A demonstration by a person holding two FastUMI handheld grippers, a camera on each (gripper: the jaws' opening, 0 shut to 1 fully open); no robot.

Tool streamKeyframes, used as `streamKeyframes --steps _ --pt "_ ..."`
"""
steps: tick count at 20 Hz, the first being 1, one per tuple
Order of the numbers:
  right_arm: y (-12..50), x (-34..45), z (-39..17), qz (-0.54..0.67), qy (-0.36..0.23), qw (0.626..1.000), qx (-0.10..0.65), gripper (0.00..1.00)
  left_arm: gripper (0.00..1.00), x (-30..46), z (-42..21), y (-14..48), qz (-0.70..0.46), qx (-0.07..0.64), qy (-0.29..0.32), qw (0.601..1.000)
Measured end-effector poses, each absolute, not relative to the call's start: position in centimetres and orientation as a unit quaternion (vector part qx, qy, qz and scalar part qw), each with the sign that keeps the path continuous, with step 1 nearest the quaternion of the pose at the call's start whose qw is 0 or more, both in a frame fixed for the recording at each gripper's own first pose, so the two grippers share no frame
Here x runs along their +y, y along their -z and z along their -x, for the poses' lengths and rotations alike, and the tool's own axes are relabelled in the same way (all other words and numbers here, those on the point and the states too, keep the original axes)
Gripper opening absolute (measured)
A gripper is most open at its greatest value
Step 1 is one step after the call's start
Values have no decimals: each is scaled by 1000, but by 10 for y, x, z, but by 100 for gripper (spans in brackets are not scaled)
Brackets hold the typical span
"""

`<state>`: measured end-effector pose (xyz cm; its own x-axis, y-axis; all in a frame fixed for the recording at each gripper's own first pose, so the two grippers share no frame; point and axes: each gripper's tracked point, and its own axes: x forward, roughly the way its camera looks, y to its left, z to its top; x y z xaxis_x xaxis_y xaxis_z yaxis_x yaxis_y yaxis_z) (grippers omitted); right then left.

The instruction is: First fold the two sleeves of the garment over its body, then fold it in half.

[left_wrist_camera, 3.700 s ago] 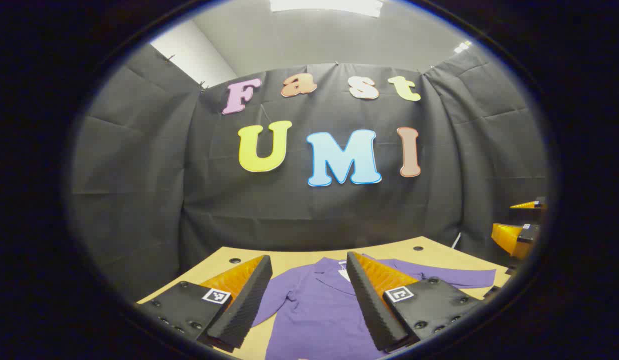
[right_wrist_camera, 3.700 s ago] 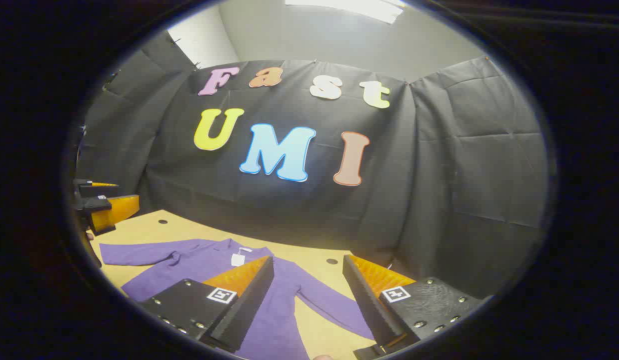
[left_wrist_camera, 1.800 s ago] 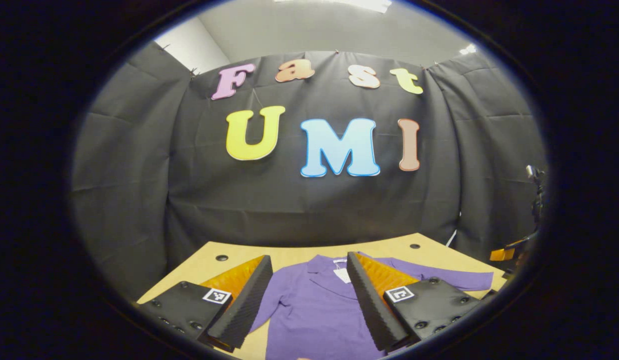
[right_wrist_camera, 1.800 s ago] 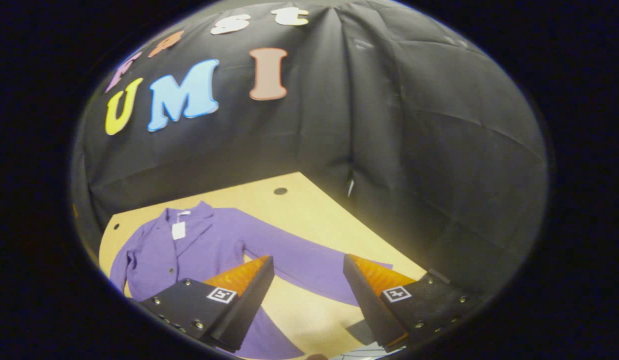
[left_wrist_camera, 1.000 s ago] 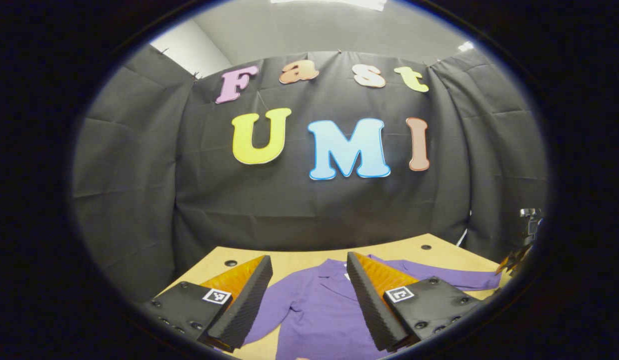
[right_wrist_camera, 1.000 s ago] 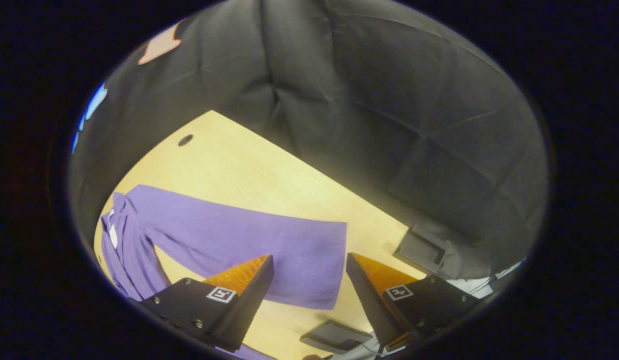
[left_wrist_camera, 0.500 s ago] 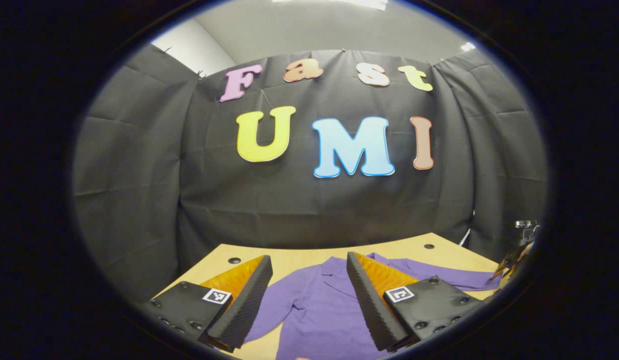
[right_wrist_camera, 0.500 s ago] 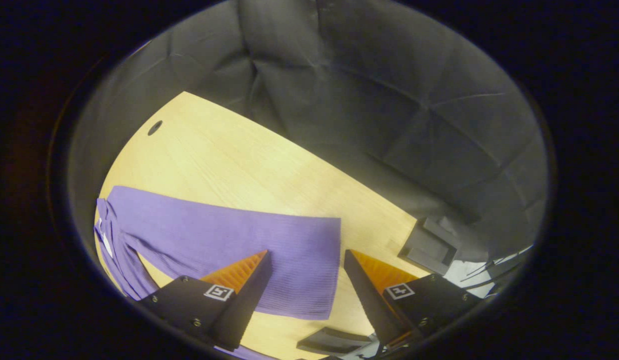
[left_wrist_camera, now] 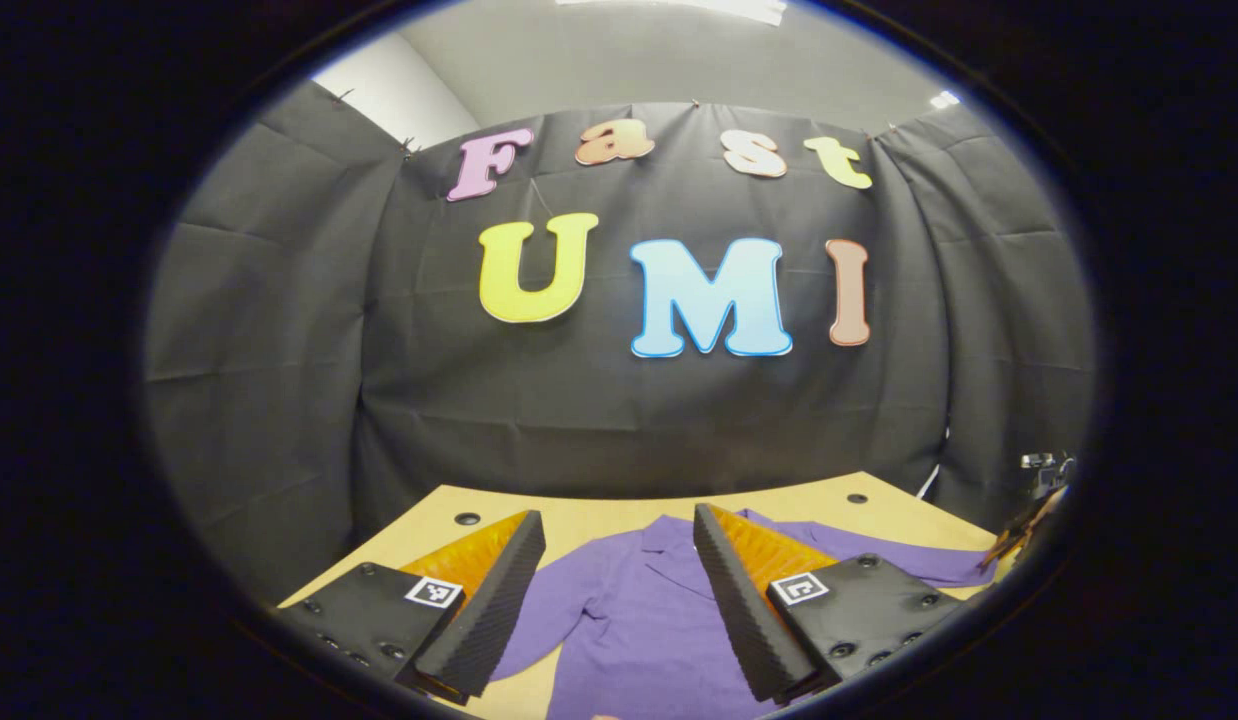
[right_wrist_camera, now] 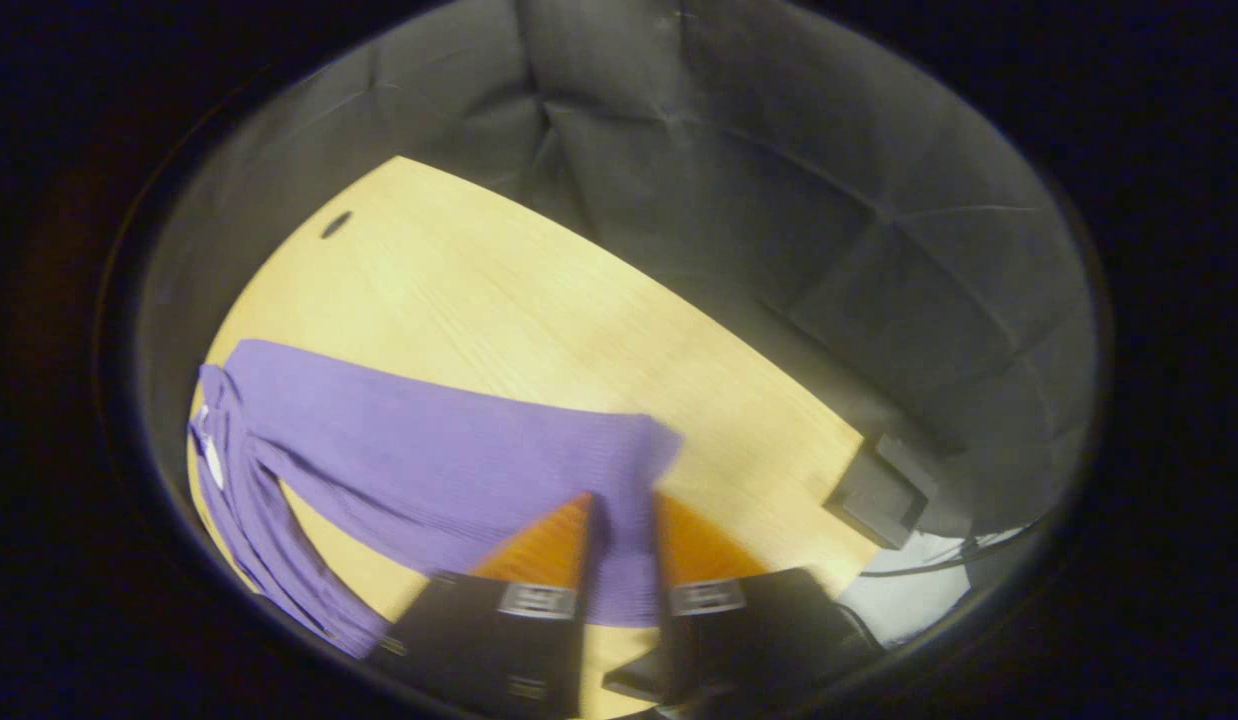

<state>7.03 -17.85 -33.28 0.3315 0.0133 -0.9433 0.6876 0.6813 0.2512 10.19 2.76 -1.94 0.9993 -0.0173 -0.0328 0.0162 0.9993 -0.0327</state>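
Observation:
A purple long-sleeved garment [left_wrist_camera: 629,620] lies flat on the wooden table [left_wrist_camera: 579,515], collar toward the far wall. My left gripper [left_wrist_camera: 617,516] hovers open over its chest with nothing between the fingers. In the right gripper view the right sleeve [right_wrist_camera: 429,450] stretches out from the garment body [right_wrist_camera: 229,470] at the left. My right gripper [right_wrist_camera: 624,505] has its fingers drawn close together on the sleeve's cuff [right_wrist_camera: 634,450], and purple cloth shows in the narrow gap. This view is blurred by motion. The same sleeve [left_wrist_camera: 909,562] reaches to the right edge of the left gripper view.
The table [right_wrist_camera: 479,290] has round cable holes [right_wrist_camera: 336,224] near its far corners [left_wrist_camera: 467,519]. A small black box [right_wrist_camera: 879,490] sits at the table's right edge, with cables beside it. The booth's black cloth wall rises close behind the table.
My right gripper swung down to the right sleeve's end and its fingers closed from wide open onto the cuff. The left gripper has stayed open over the chest.

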Motion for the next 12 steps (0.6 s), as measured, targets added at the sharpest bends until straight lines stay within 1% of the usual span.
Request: streamKeyframes --steps 1,2,3,4,8,12 --pt "338 -176 -72 -340 232 744 526 7 94 29 -102 18 14 14 7 1000" --pt "334 -181 -72 -342 233 747 520 9 94 31 -101 18 12 12 6 1000" --pt "327 -183 -69 -348 231 747 517 9 94 34 -100 18 13 11 4 1000" --pt "337 -183 -72 -344 229 753 512 4 94 35 -97 19 15 11 4 1000" --pt "325 -181 -76 -349 220 767 491 4 94 44 -95 20 21 12 1 1000" --pt "270 -179 -94 -340 201 810 434 4 94 55 -92 18 28 8 -3 1000"
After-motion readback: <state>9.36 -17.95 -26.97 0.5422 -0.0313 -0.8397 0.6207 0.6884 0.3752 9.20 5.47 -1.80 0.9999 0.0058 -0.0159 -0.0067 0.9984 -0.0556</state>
